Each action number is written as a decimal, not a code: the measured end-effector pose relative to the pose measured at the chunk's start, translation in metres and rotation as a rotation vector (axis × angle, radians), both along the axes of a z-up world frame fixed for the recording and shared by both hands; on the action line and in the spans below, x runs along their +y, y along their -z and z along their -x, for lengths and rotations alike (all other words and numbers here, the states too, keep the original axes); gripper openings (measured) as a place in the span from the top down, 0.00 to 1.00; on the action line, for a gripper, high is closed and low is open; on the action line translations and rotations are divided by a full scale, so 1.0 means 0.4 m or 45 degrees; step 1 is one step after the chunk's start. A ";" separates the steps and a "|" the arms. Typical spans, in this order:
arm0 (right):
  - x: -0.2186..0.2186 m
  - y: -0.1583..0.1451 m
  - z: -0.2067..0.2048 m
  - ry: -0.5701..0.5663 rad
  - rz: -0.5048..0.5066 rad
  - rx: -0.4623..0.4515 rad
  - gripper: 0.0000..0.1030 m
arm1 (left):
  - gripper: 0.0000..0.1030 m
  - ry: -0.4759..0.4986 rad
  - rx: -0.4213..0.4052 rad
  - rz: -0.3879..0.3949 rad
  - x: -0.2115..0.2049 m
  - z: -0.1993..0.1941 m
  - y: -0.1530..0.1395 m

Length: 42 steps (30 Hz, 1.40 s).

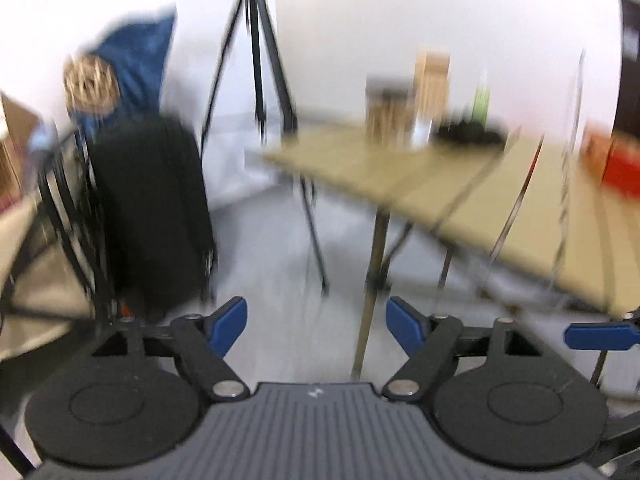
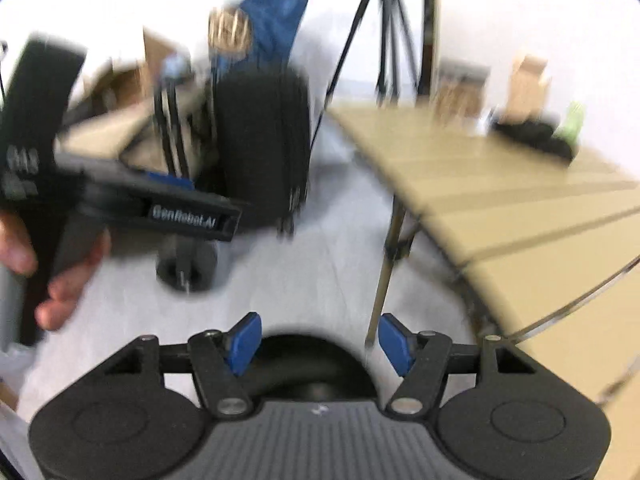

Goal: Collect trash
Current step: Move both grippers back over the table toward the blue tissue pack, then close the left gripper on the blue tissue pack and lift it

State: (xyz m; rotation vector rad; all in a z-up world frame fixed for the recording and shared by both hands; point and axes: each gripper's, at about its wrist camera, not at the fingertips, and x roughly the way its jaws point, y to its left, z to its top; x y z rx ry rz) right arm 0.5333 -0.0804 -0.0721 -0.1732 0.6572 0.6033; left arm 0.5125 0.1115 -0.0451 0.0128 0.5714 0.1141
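Tan table (image 1: 460, 184) at right, blurred boxes and dark items at far end; grey floor (image 2: 304, 264), black suitcase (image 1: 152, 216), tripod (image 1: 256, 60) by white wall. Left gripper (image 1: 316, 326) wide apart, empty. Right gripper (image 2: 320, 344) apart, empty. Trash not identifiable in blur.

This looks like a lab or studio set up for recording, not a lived-in home. Plain white walls (image 1: 400, 20) meet a bare pale grey floor (image 1: 272, 248). A black tripod (image 1: 256, 60) stands against the wall. A folding table (image 2: 500, 200) with a tan slatted top and thin metal legs carries cardboard boxes (image 1: 430, 80) and a few blurred items. A black suitcase (image 2: 264, 144) stands on the floor beside more cardboard boxes (image 2: 132, 76). A hand (image 2: 60, 280) holds a black hand-held gripper (image 2: 188, 216) printed with a robotics brand name.
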 end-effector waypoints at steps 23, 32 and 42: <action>-0.815 -0.125 0.126 0.956 -0.200 -0.041 0.50 | 0.41 0.699 0.025 0.321 -0.723 0.016 0.019; -0.825 -0.040 0.057 0.906 -0.349 0.138 0.61 | 0.77 0.712 0.130 0.500 -0.764 -0.041 0.069; -0.809 -0.048 0.079 0.867 -0.361 0.152 0.65 | 0.64 0.708 0.179 0.586 -0.740 -0.060 0.077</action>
